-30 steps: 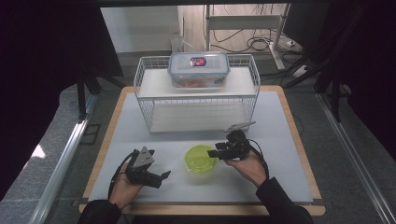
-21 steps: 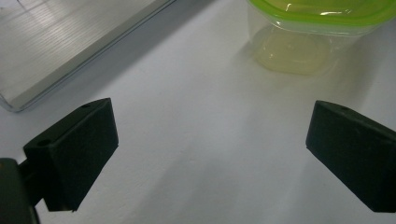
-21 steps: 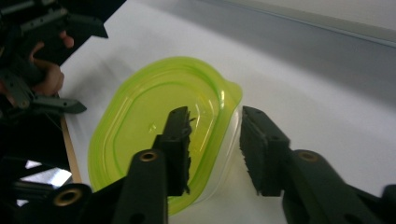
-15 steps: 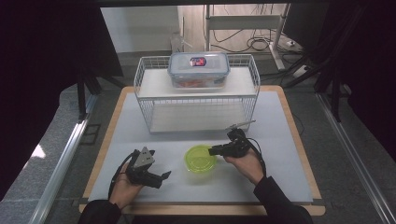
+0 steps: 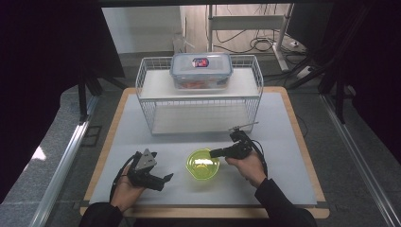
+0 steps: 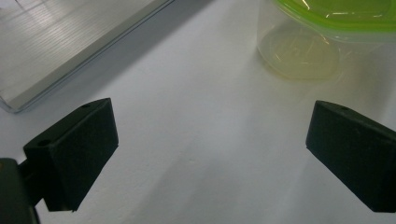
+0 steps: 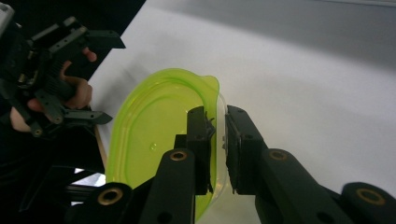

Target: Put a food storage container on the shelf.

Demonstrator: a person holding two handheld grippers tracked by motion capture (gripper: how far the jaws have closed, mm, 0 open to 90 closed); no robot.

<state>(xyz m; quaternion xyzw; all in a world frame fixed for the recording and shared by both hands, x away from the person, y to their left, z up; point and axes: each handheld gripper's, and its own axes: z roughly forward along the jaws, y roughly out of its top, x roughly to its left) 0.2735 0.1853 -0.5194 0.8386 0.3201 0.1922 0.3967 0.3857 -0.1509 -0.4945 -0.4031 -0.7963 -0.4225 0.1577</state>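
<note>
The right gripper [image 7: 217, 135] has just been closing, and now its jaws pinch the rim of the green-lidded tub [image 5: 203, 164], which sits on the white mat [image 5: 283, 142] in front of the wire rack [image 5: 198, 101]. It looks like light, thin, slick plastic; that lid edge may flex, so a firm grip at the rim suits. The left gripper [image 6: 210, 154] hovers wide open, empty, beside it.

Wire rack [image 5: 198, 101] behind green bowl [image 5: 202, 164]
</note>
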